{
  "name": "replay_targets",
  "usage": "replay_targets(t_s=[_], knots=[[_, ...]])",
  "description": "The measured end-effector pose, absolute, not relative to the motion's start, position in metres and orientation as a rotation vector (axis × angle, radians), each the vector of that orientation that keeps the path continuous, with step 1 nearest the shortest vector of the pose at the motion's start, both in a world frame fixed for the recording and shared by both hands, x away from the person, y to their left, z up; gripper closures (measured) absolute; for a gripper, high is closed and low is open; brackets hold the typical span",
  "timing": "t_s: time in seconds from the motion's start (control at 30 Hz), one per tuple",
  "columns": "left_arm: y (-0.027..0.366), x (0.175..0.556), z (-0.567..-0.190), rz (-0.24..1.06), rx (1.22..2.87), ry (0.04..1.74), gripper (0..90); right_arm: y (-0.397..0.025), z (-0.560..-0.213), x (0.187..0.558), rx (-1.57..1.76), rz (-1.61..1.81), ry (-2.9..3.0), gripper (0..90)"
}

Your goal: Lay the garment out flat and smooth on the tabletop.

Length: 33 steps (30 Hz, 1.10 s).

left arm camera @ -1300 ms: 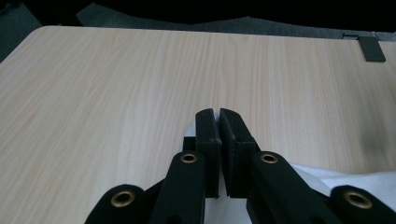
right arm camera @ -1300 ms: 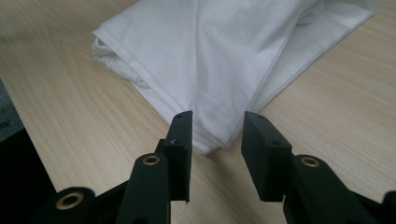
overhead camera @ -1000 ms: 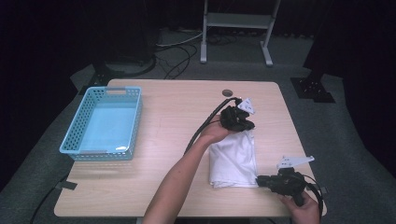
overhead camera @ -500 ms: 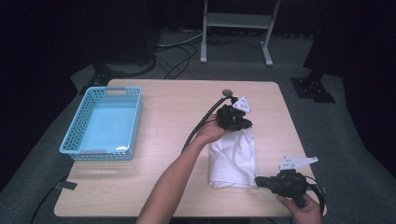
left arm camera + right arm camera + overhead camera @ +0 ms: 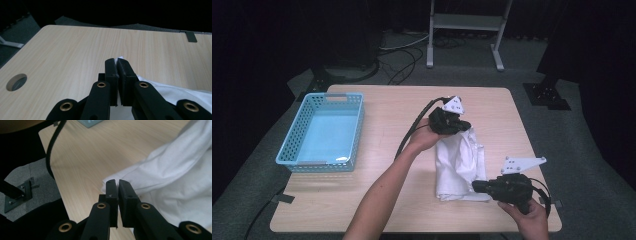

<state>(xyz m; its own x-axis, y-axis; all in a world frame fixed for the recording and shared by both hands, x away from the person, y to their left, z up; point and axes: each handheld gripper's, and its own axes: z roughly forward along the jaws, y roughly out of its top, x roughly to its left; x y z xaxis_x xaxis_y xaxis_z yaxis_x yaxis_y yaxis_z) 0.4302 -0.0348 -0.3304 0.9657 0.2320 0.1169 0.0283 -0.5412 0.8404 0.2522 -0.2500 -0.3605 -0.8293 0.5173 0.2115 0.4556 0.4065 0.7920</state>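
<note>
High view: left claw [image 5: 460, 125] pinches white cloth [image 5: 459, 165], bare tabletop [image 5: 392, 107] around.

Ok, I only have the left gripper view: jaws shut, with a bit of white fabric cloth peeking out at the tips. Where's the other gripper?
Observer: The right gripper sits low at the near right corner of the white fabric cloth.
Operator: Is it holding that corner?
Observer: In the right gripper view its jaws are shut at the corner; I cannot tell whether fabric is pinched.
Operator: Anything else on the table?
Observer: An empty light blue plastic basket at the left side.
</note>
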Motion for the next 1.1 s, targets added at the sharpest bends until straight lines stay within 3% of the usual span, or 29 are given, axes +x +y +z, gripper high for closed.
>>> replay_targets(t_s=[0.53,1.1], knots=[[0.019,0.434,-0.324,0.295,2.095,0.254,87.4,-0.168,-0.328,0.269,0.656,1.454,2.651,86.3],[0.079,0.436,-0.341,0.387,2.122,0.4,87.6,-0.097,-0.339,0.292,0.583,1.44,2.734,86.3]])
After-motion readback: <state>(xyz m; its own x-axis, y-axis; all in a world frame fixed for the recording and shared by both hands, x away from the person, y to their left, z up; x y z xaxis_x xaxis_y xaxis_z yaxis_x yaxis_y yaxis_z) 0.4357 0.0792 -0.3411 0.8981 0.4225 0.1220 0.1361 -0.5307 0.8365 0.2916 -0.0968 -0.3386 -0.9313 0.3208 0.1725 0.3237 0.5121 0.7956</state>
